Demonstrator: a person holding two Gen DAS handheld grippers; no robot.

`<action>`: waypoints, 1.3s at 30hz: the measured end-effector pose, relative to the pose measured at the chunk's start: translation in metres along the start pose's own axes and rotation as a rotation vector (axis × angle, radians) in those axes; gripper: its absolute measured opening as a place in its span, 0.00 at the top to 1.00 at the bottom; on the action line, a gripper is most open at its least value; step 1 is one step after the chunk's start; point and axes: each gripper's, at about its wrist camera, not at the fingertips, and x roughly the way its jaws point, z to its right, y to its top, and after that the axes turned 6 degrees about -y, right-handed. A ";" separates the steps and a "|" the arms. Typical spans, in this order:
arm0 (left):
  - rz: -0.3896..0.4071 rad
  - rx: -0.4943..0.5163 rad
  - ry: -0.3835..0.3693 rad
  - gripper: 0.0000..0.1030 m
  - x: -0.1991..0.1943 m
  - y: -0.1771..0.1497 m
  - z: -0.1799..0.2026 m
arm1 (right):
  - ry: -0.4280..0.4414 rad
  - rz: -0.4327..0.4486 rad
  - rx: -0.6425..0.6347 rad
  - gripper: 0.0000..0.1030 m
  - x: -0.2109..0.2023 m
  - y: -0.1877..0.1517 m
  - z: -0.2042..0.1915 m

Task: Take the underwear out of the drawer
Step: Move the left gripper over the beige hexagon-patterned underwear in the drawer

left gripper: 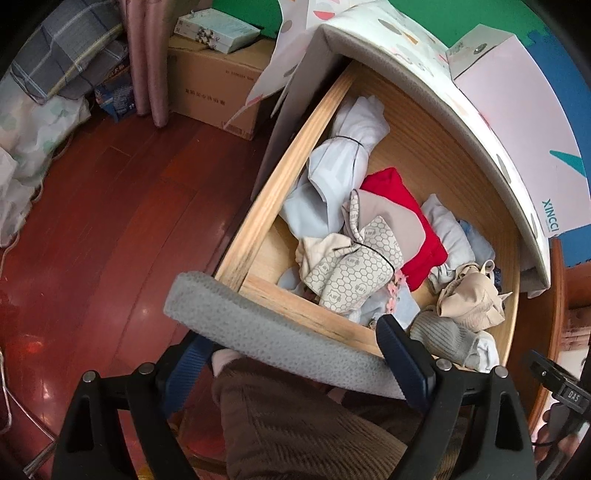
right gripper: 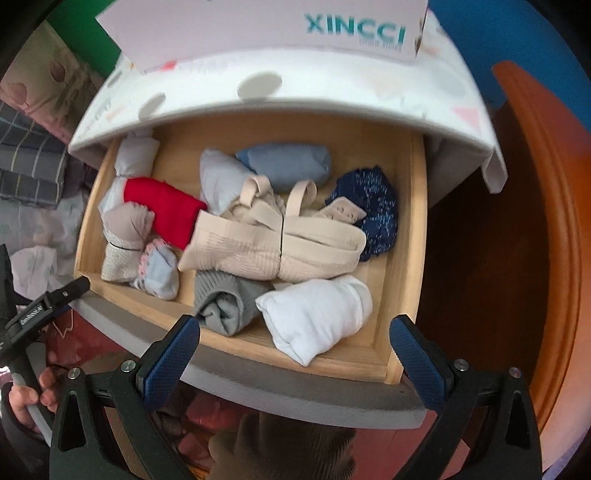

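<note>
The wooden drawer (right gripper: 413,236) is pulled out from under a white spotted cabinet top (right gripper: 332,99) and holds several rolled garments. Among them are a red roll (right gripper: 166,210), a beige strapped bundle (right gripper: 273,236), a grey ribbed roll (right gripper: 221,302), a white roll (right gripper: 317,317), a blue roll (right gripper: 288,162) and a honeycomb-print bundle (left gripper: 354,266). My right gripper (right gripper: 295,354) is open above the drawer's grey padded front (right gripper: 295,391), close to the white roll. My left gripper (left gripper: 295,363) is open and straddles the grey front (left gripper: 258,332) near its left end, its left finger partly hidden behind it.
A pink XINCCI box (right gripper: 280,29) lies on the cabinet top. Left of the drawer are red-brown wood floor (left gripper: 110,221), a cardboard box (left gripper: 218,85), a curtain and bedding. An orange wooden panel (right gripper: 535,221) stands to the right. A hand (right gripper: 26,395) holds the left gripper's handle.
</note>
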 end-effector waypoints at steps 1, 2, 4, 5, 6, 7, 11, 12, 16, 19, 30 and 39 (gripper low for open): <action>0.001 -0.003 0.002 0.10 0.000 0.000 0.001 | -0.005 -0.009 -0.006 0.01 0.003 0.002 0.000; -0.003 -0.005 0.011 0.10 0.000 0.002 0.002 | -0.012 -0.019 -0.018 0.02 0.006 0.006 -0.001; 0.003 -0.003 0.013 0.10 0.000 0.004 0.004 | -0.013 -0.033 -0.026 0.03 0.013 0.010 -0.003; 0.006 -0.007 0.010 0.10 0.001 0.003 0.005 | -0.012 -0.036 -0.025 0.07 0.017 0.008 -0.006; 0.007 -0.011 0.009 0.10 0.001 0.004 0.005 | -0.013 -0.052 -0.022 0.10 0.023 0.011 -0.006; 0.011 -0.013 0.006 0.10 0.001 0.002 0.004 | -0.017 -0.070 -0.013 0.15 0.030 0.013 -0.006; 0.010 -0.018 0.002 0.11 0.000 0.002 0.001 | -0.029 -0.106 0.011 0.23 0.048 0.018 -0.005; 0.008 -0.015 0.005 0.11 0.000 0.002 0.001 | -0.044 -0.114 0.010 0.23 0.053 0.020 -0.005; 0.007 -0.006 0.015 0.11 -0.001 0.002 0.003 | -0.086 -0.136 0.001 0.23 0.070 0.027 -0.008; 0.013 0.010 0.026 0.11 -0.005 0.001 0.005 | -0.091 -0.160 0.008 0.24 0.082 0.030 -0.008; 0.062 0.204 0.094 0.12 -0.039 -0.002 0.028 | -0.072 -0.209 0.013 0.24 0.124 0.047 -0.001; 0.033 0.428 0.068 0.12 -0.037 0.017 0.070 | -0.104 -0.228 0.000 0.21 0.162 0.060 -0.010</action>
